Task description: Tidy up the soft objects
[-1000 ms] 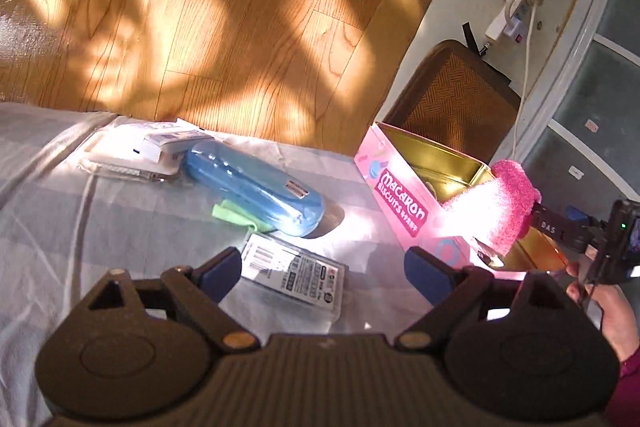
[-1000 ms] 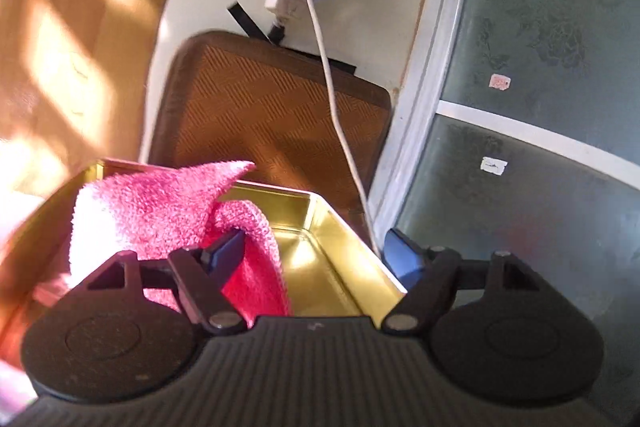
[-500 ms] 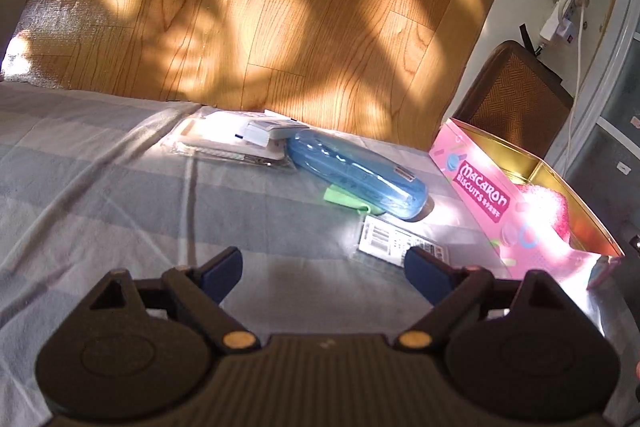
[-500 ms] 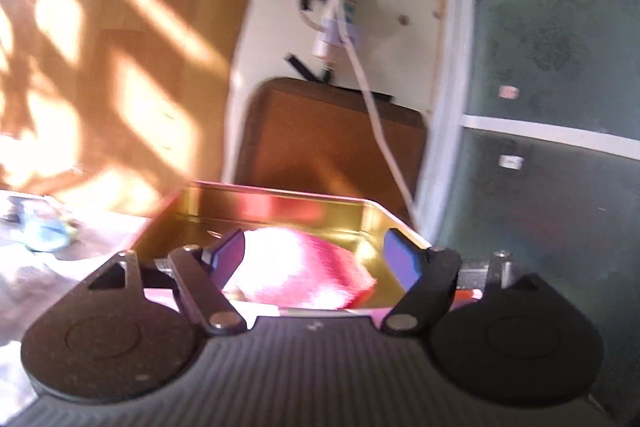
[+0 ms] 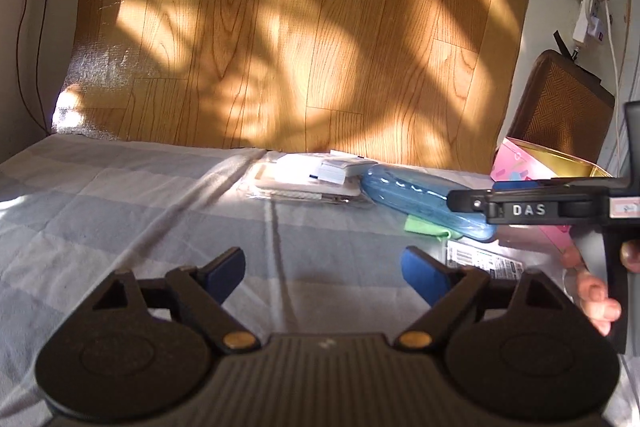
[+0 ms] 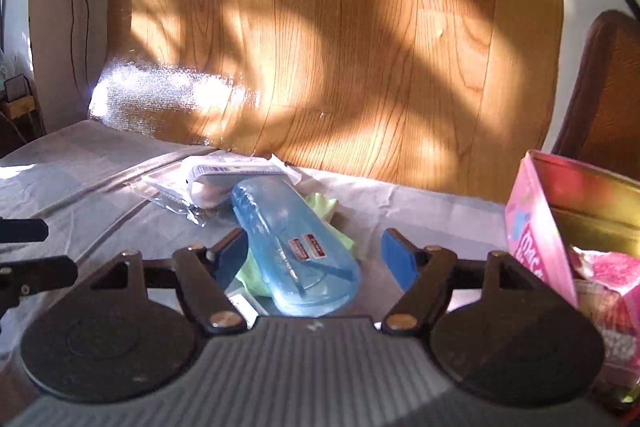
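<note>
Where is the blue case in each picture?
Left wrist view: the blue case lies right of centre, partly behind the right gripper's black bar.
Right wrist view: the blue case lies centre, between the fingers.
Shared landmark: the pink tin, to its right.

grey sheet (image 5: 120, 211) | blue case (image 6: 292, 247) | clear packet (image 6: 176, 191) | pink tin (image 6: 536, 227)

Warm sunlight crosses the wood-grain vinyl backdrop (image 5: 304, 39) in slanted leaf-shadow bands, with glare at lower left. My fisheye views curve at the edges; detail is slightly soft.
</note>
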